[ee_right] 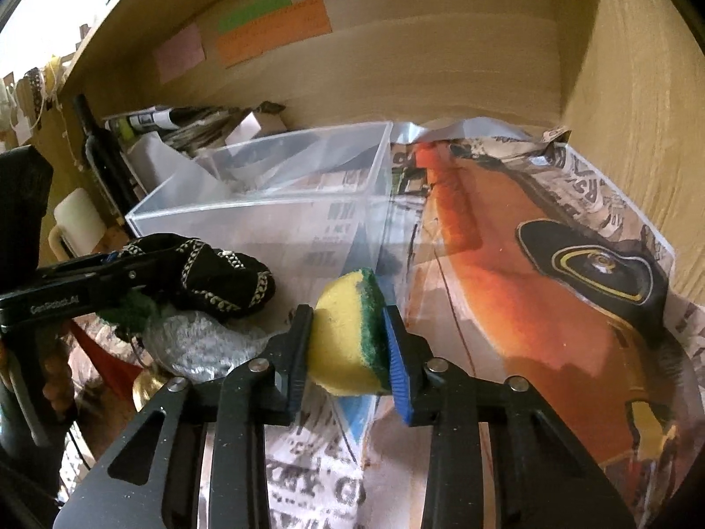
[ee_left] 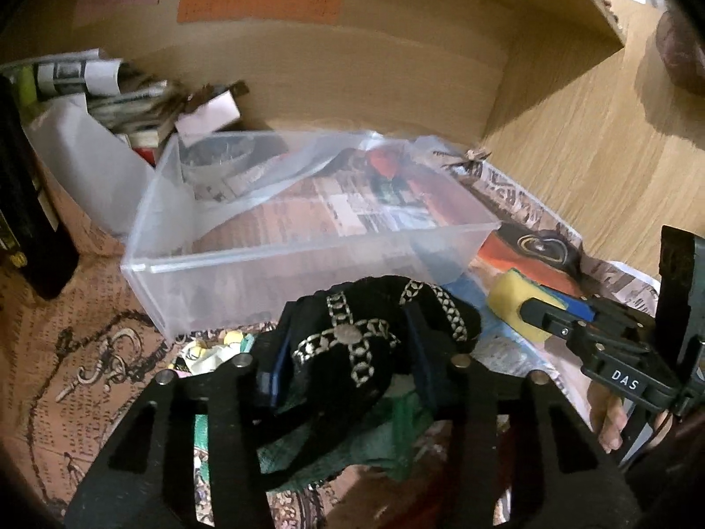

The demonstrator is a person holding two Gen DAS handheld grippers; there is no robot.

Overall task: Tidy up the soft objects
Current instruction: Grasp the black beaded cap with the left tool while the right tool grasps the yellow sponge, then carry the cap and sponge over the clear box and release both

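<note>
Squeezing a yellow-and-green sponge [ee_right: 348,335], the right gripper [ee_right: 348,344] has both blue pads on it: one pad on the yellow foam face, the other on the green scouring side. Sponge bulges out past the pads at 12 o'clock, so it's soft, compressible, prob. very light; unlikely to slip since the scour face is rough. Best hold is mid-body as now; a corner grip would likely fold it.

Left gripper [ee_left: 348,352] is clamped on a black knitted item w/ silver-white trim [ee_left: 352,344], maybe a glove or slipper, can't tell which. It's limp, drapes over the pads, part sags toward 6 o'clock. Light, floppy, no stiffness; a pinch through the bunched middle looks safest, edges would just stretch.

Outward: clear plastic bin [ee_left: 308,260] sits at 12 o'clock of the left gripper, just beyond the knit item, w/ a loose plastic bag [ee_left: 282,167] lying in and over its back. In the right wrist view the bin is at 11 o'clock. Likely drop spot for both items, judging by the task. Printed newspaper [ee_right: 528,286] lines the shelf floor.

Hard to make out: a green mesh-like fabric [ee_left: 387,436] under the knit item is half hidden by the left gripper frame; a grey fuzzy lump [ee_right: 198,348] at 9 o'clock in the right view is cut off by the other gripper. Bin contents are blurred by bag glare. Rolled papers [ee_left: 110,92] at 10 o'clock are smeared.
</note>
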